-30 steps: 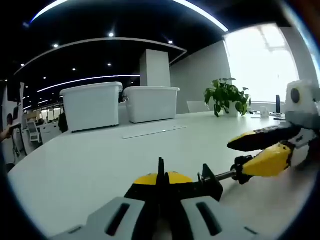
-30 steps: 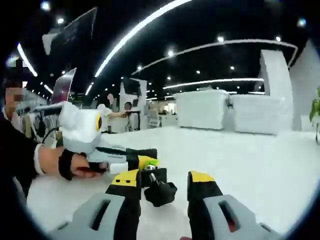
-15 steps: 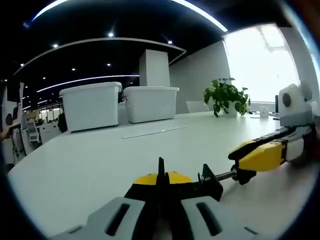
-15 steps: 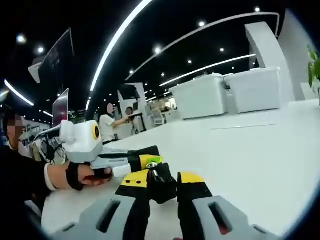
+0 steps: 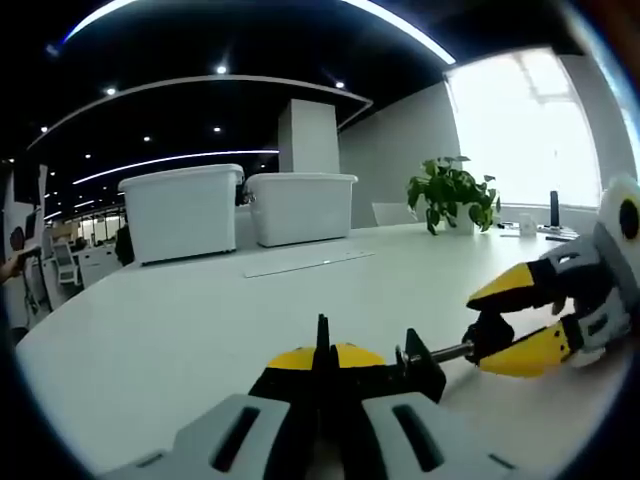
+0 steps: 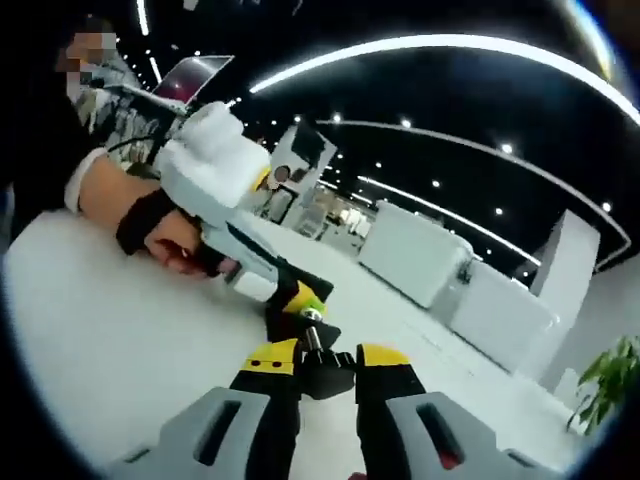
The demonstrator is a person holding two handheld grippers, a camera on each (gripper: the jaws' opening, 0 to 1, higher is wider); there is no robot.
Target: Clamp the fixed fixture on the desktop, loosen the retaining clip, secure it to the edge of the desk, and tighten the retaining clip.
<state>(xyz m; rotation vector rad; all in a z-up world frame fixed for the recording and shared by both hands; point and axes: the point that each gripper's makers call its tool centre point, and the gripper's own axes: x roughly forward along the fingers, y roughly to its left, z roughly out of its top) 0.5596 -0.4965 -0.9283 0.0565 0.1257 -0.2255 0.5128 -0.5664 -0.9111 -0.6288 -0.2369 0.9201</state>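
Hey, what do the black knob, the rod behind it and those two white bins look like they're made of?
The black knob looks like matte moulded plastic: dull, lobed edges. The rod seems bare metal, thin with a grey sheen. The white bins appear to be plastic, slightly translucent with moulded rims, though they are too far off to be sure.

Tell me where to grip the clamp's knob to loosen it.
Grip the black knob at the screw's free end, coming in along the screw so the right gripper pinches its flanks and can twist. The left gripper pins the clamp body on the table.
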